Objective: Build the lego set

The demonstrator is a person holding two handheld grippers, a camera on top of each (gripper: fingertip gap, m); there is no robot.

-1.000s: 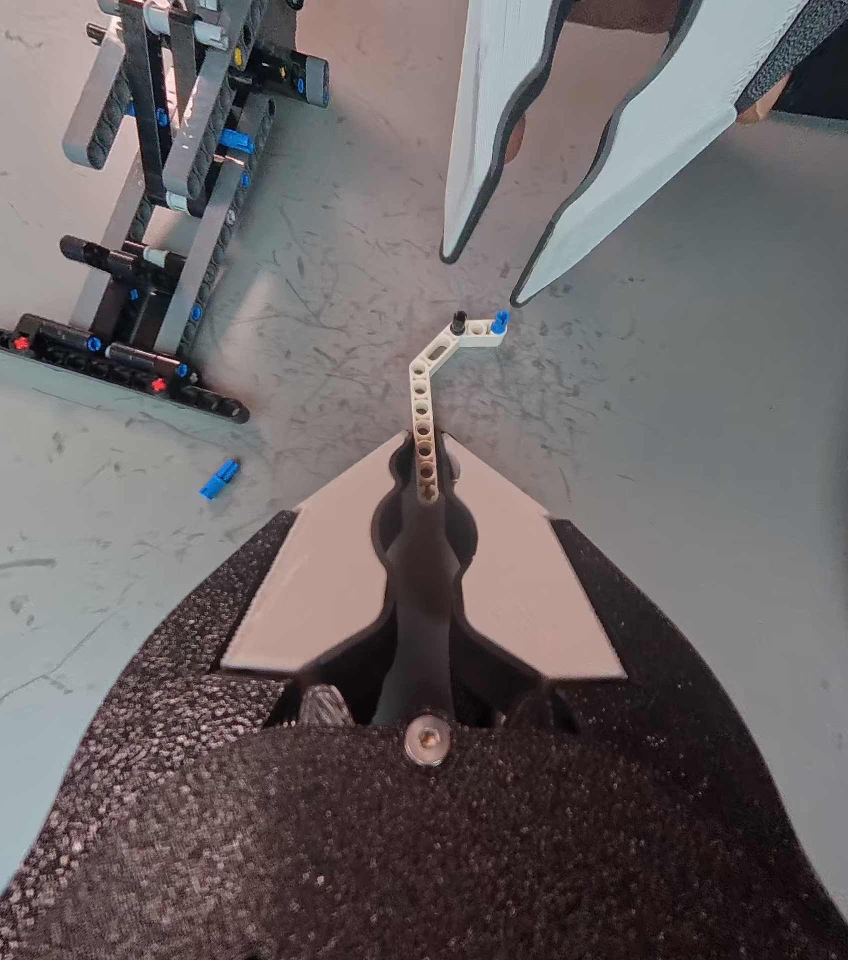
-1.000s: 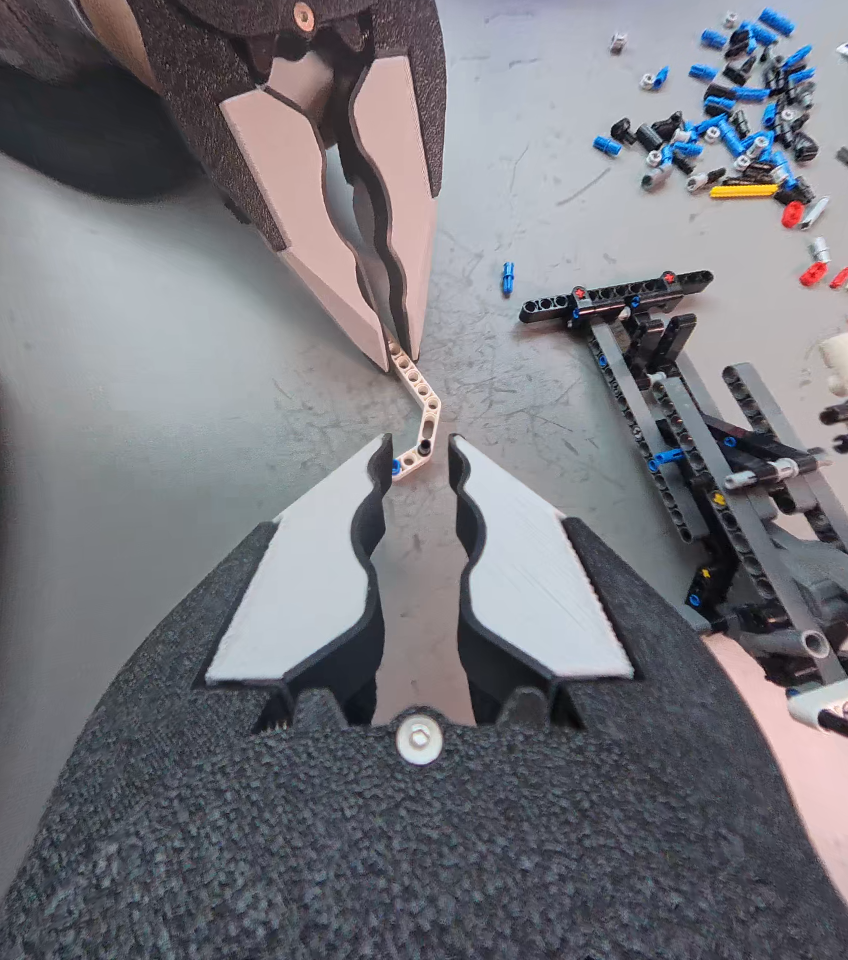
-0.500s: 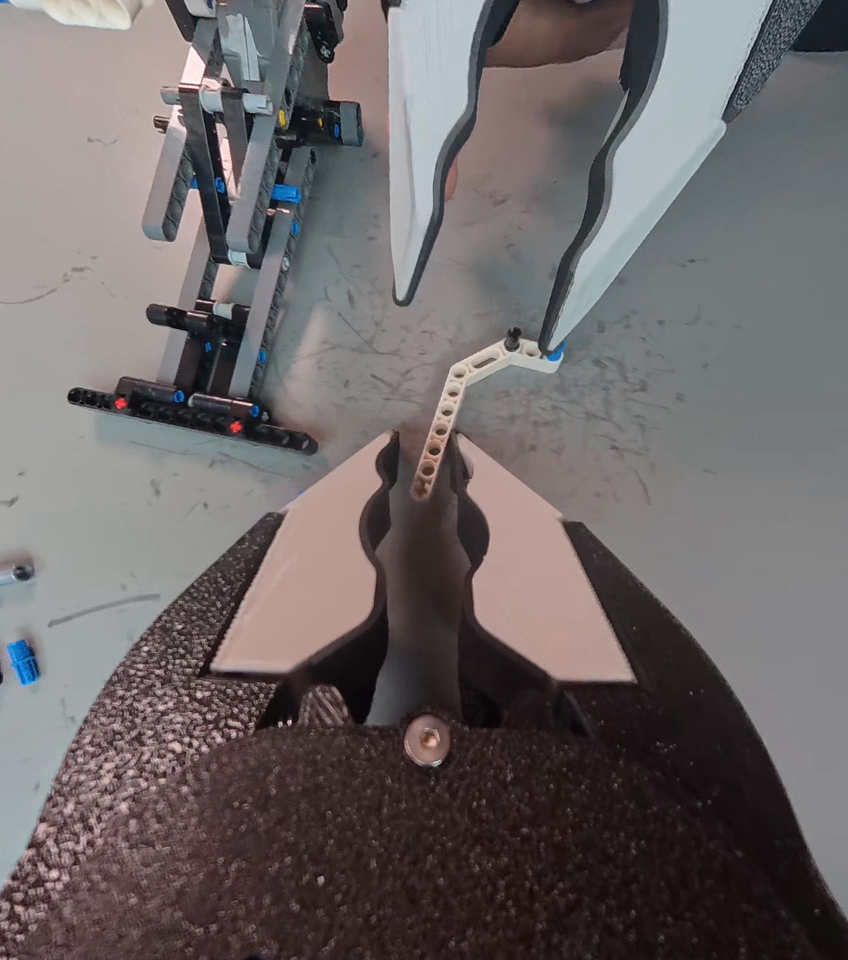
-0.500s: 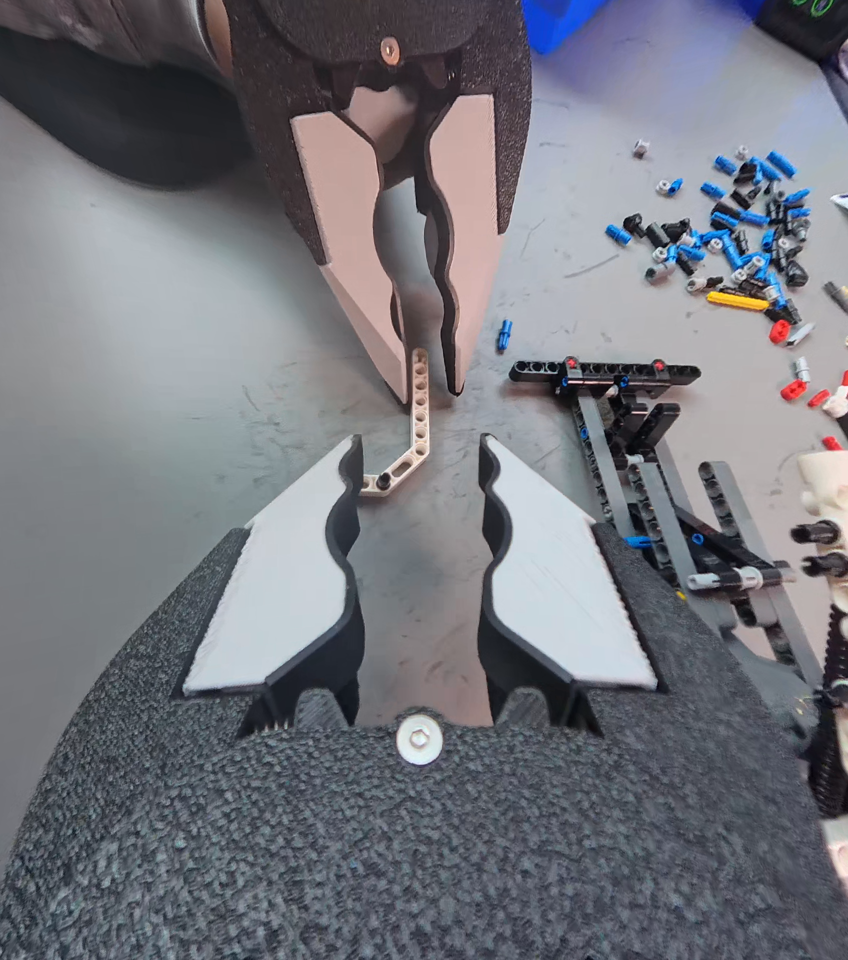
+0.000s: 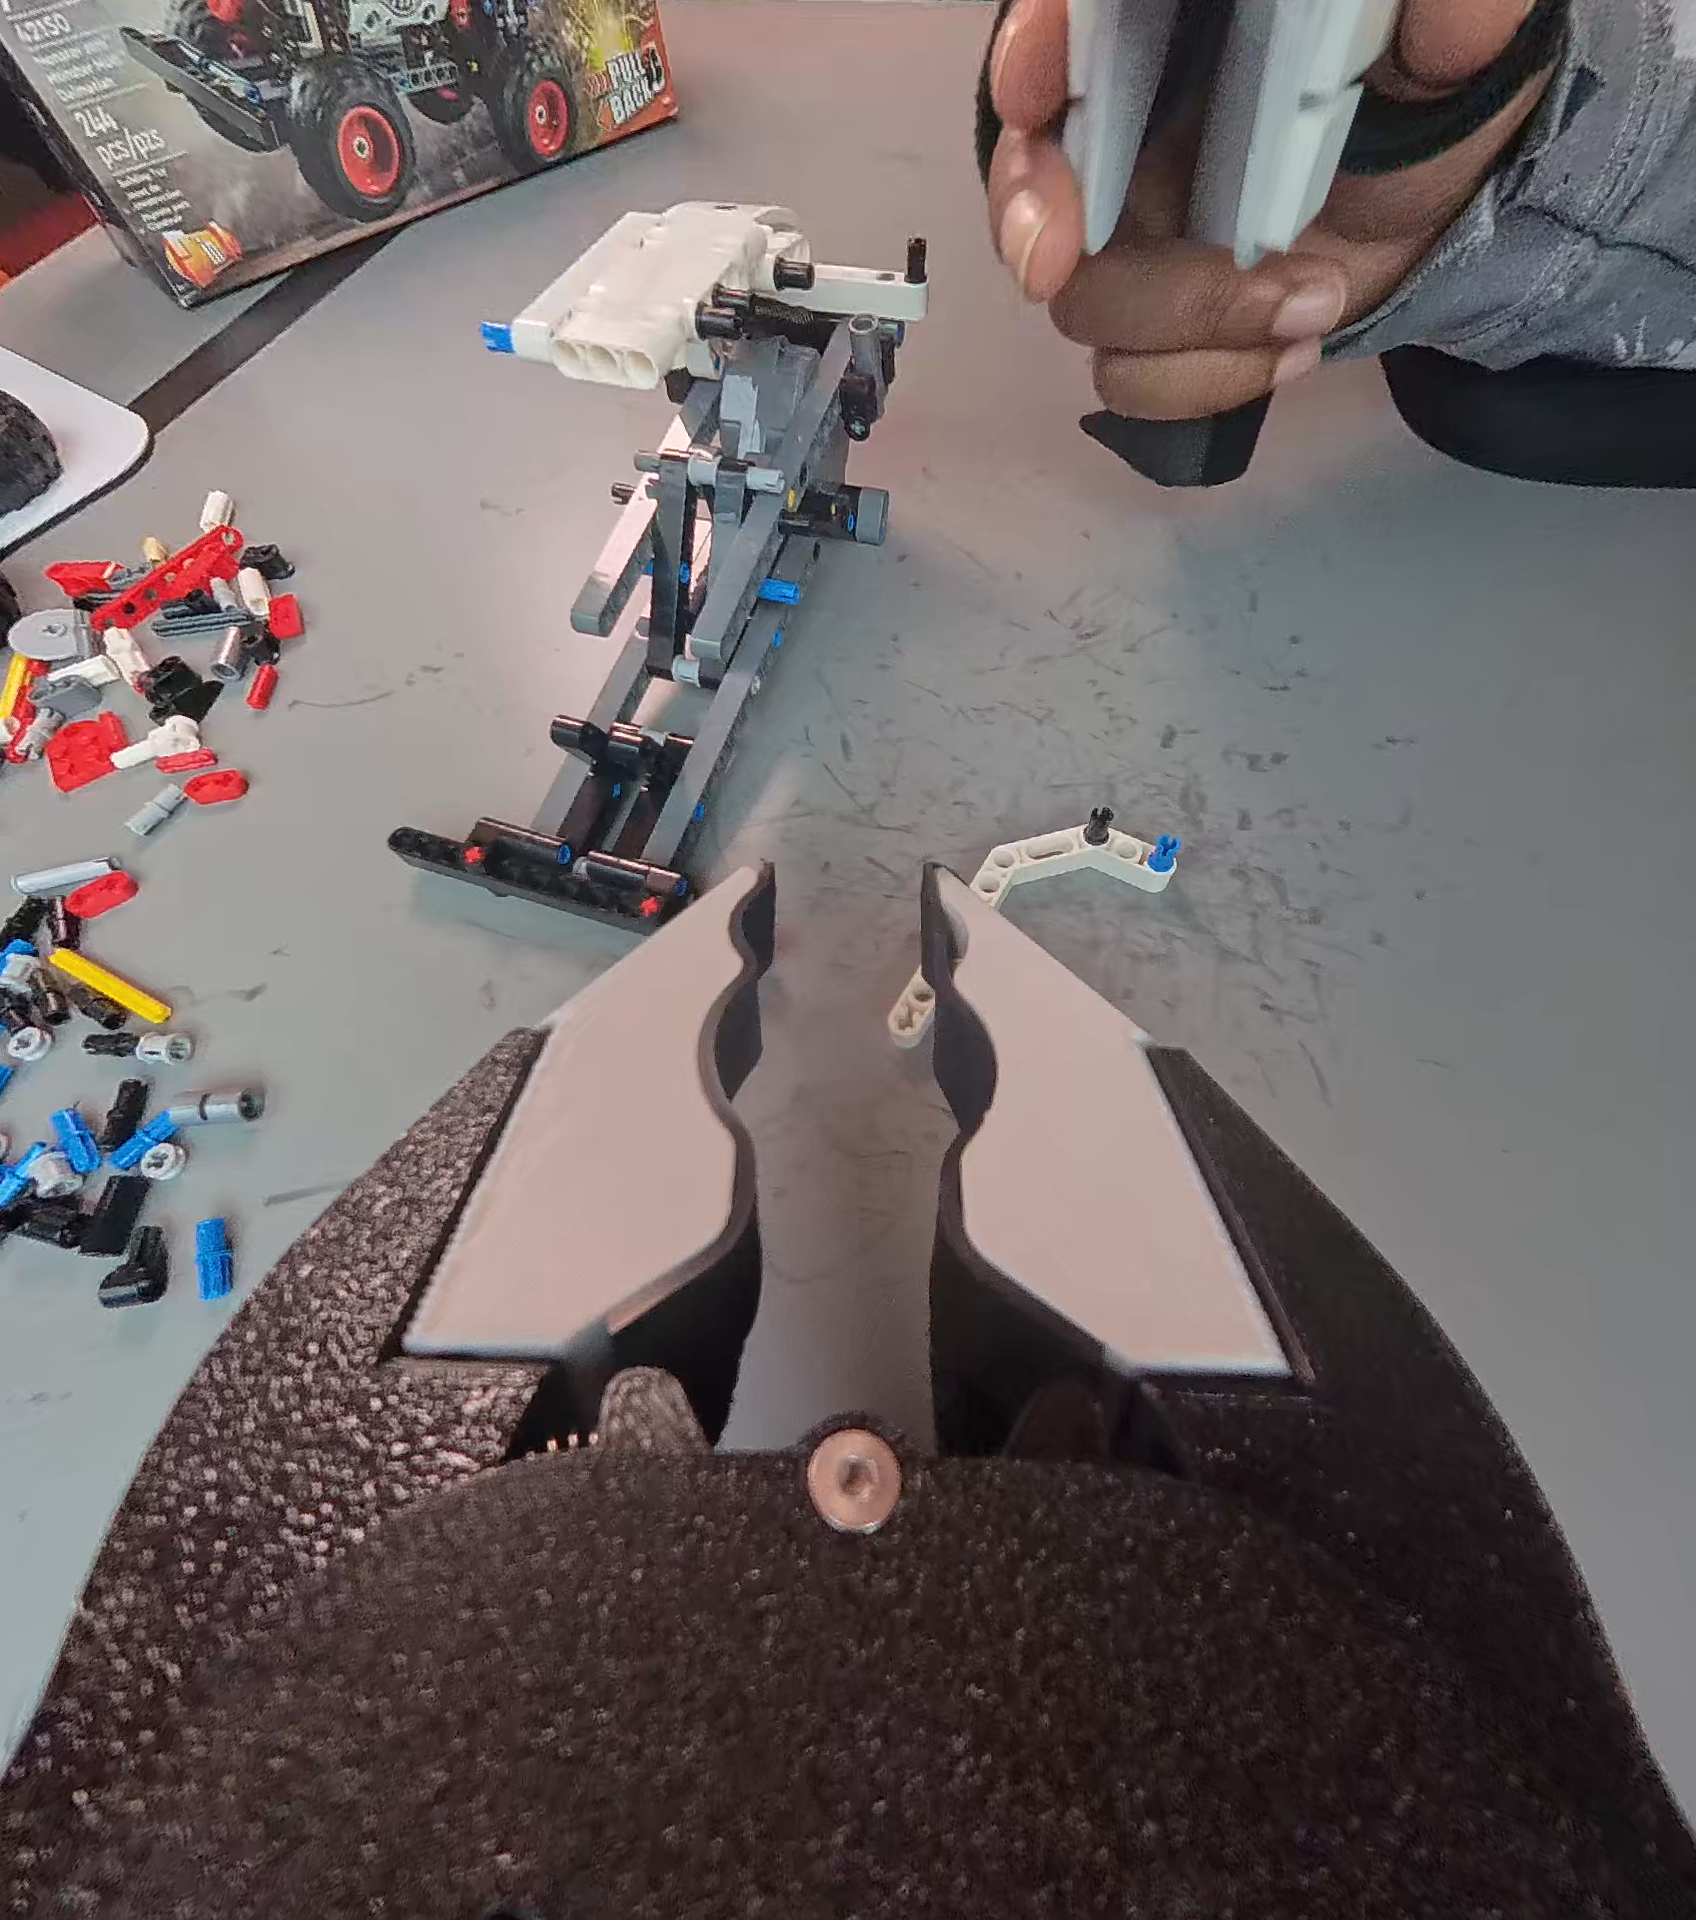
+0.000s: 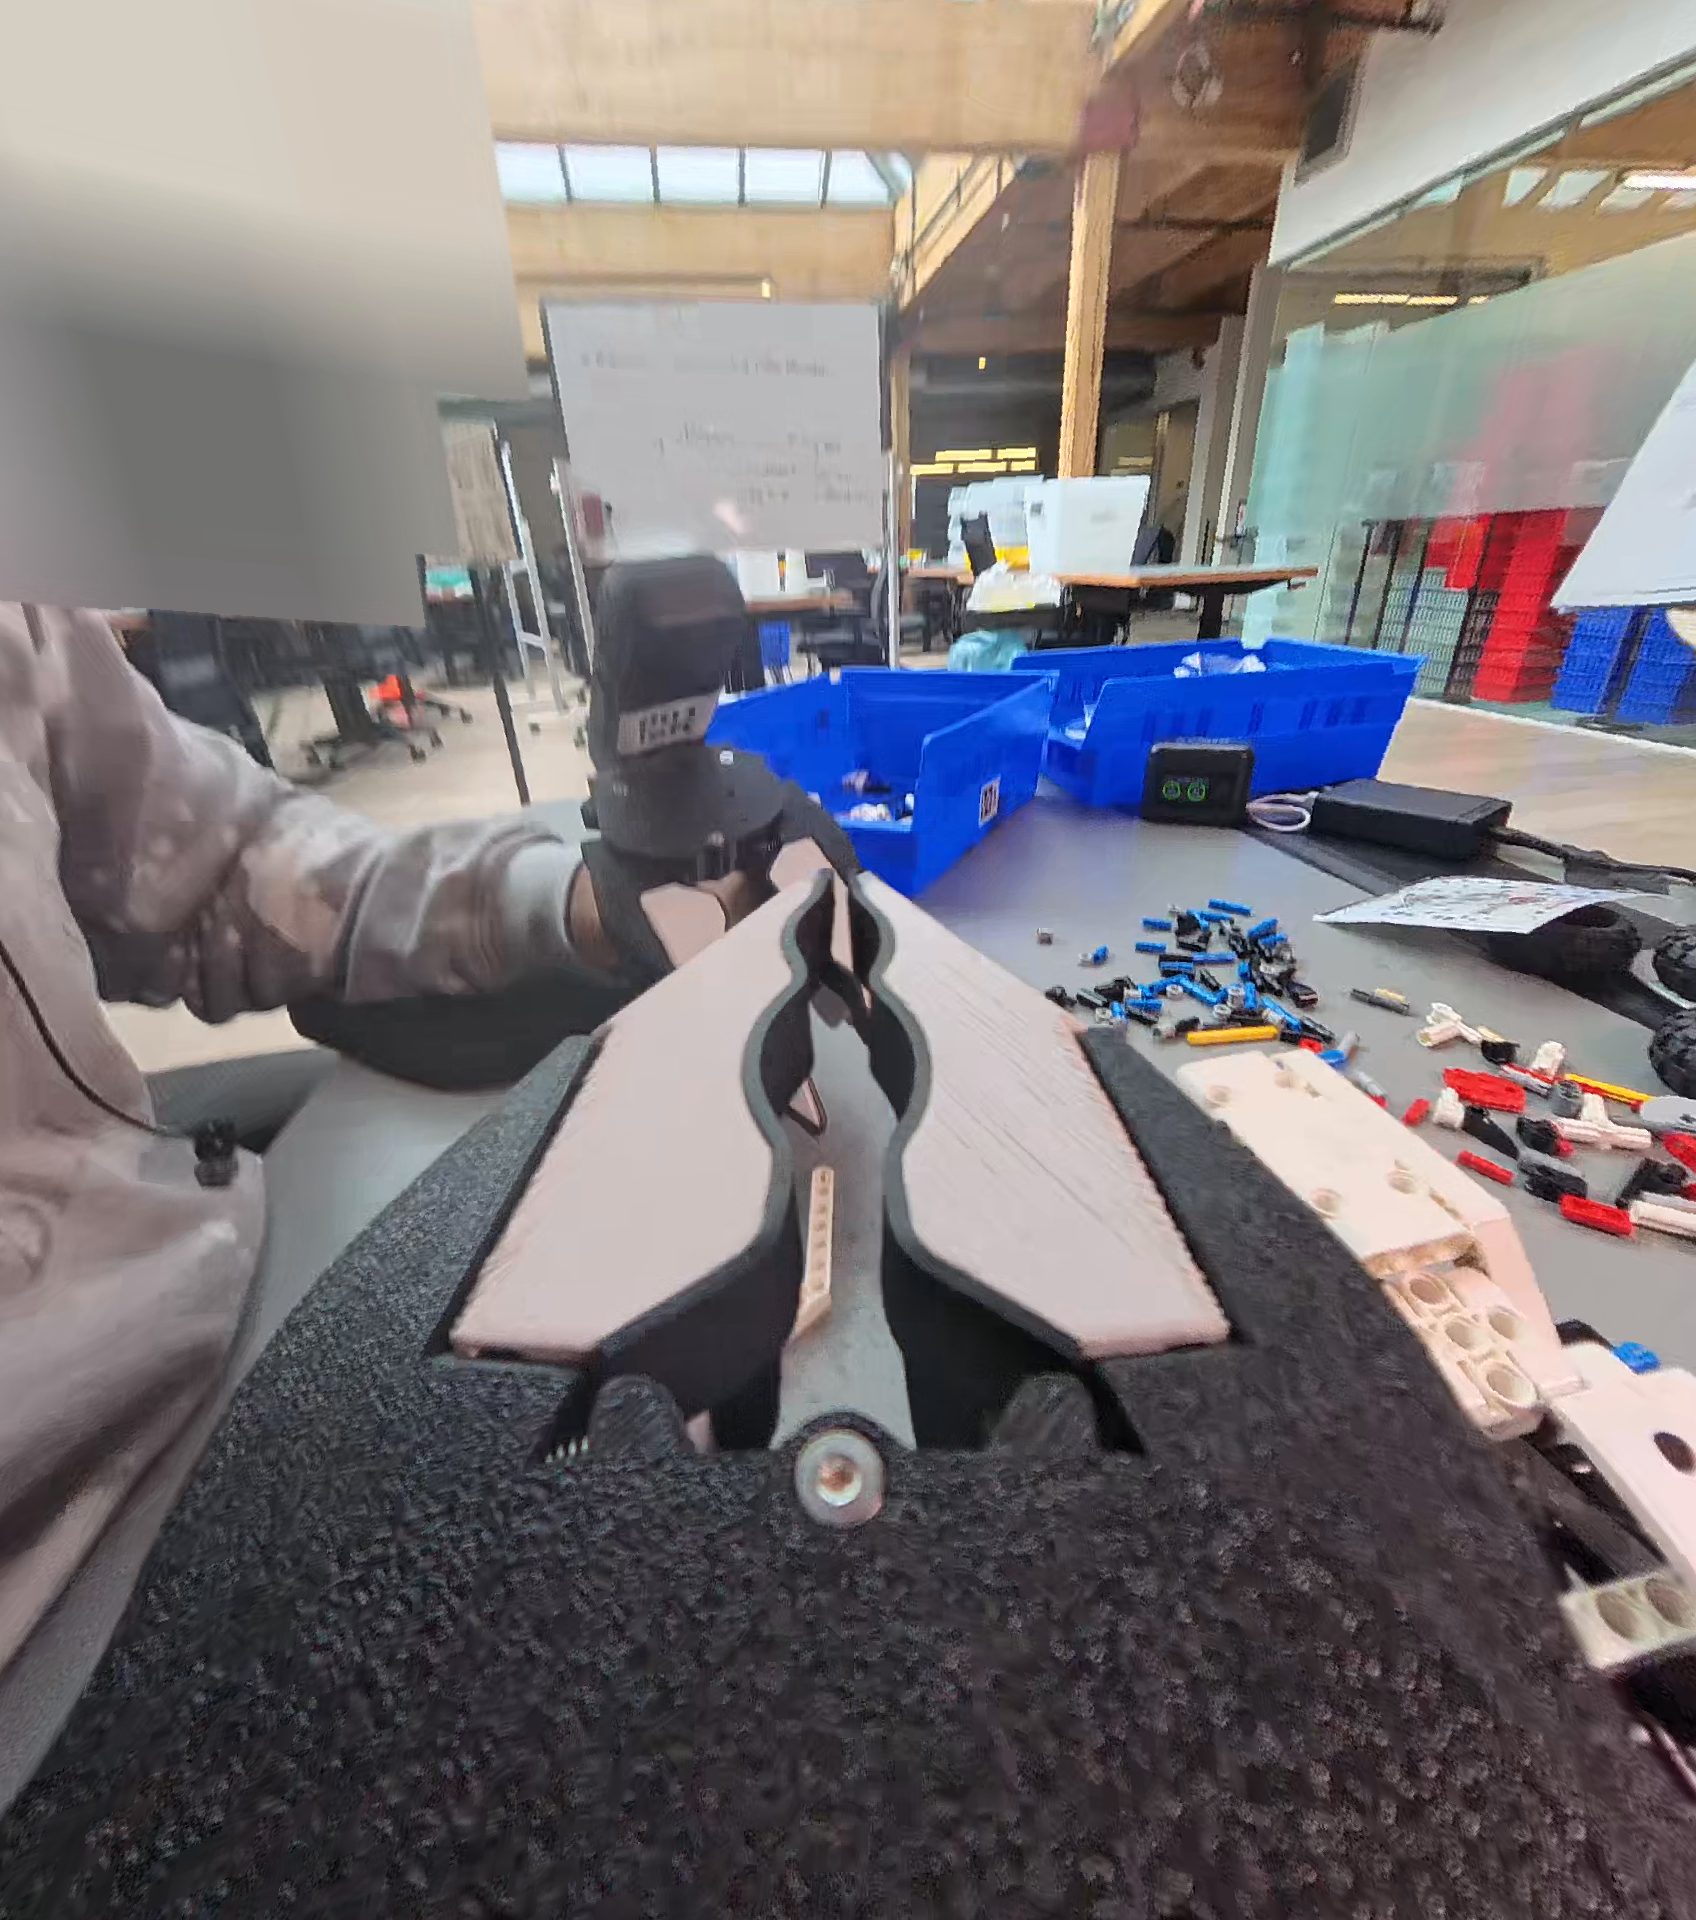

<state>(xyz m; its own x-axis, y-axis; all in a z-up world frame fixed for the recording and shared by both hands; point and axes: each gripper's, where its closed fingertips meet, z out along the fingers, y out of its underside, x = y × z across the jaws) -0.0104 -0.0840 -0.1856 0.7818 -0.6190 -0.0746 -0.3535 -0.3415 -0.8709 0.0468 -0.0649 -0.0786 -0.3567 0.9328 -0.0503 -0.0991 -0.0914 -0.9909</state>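
My left gripper [image 5: 849, 894] stands open and empty above the grey table [image 5: 1446, 1143], the white bent beam [image 5: 1062, 857] lying loose just right of its right finger; my right gripper [image 6: 844, 894], lifted, shows tips nearly meeting on nothing. A second ago the left clamped that beam; regrasping beside the chassis [image 5: 688, 623] could knock its black and blue pins loose

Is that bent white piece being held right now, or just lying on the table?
Lying loose. The white piece rests flat on the table, and the left gripper is open beside it.
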